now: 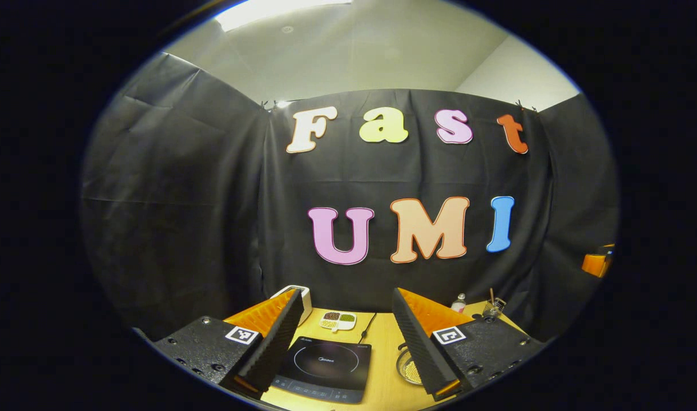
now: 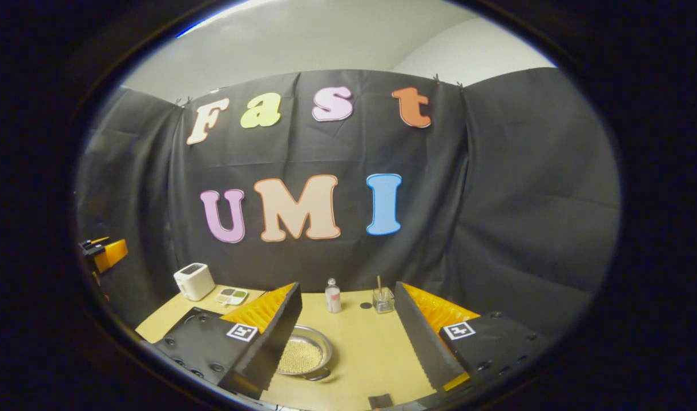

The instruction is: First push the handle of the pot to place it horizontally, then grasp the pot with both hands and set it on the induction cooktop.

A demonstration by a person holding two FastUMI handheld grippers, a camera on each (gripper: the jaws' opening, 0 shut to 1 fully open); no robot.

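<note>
- The left gripper (image 1: 343, 337) hangs above the wooden worktop (image 1: 385, 371) with its two fingers spread wide apart and nothing between them.
- In the left gripper view, the induction cooktop (image 1: 324, 370) lies flat on the worktop, seen through the gap between the fingers and nearer the left one.
- Beyond the cooktop sits a small divided dish (image 1: 337, 321) holding dark, green and pale grains; a thin cable (image 1: 366, 328) runs from the cooktop's far edge toward the back.
- A white toaster (image 1: 303, 297) stands at the rear left, partly behind the left finger.
- The pot (image 1: 408, 368) shows as a sliver of metal rim beside the right finger, to the right of the cooktop and apart from it.
- The right gripper (image 2: 348, 342) is likewise released, fingers wide apart, holding nothing.
- In the right gripper view, the pot (image 2: 305, 355) rests on the worktop (image 2: 371, 354) just beside the left finger, partly hidden by it; it is shallow, metallic and filled with small pale grains. A short stub at its near rim may be the handle, but its direction cannot be told.
- Further back stand a small bottle (image 2: 332, 297) and a glass (image 2: 383, 299) with a stick in it, near the cloth wall.
- The toaster (image 2: 193, 281) and the divided dish (image 2: 231, 295) sit at the far left of the worktop.
- The left gripper's (image 2: 104, 253) body shows at that view's left edge.
</note>
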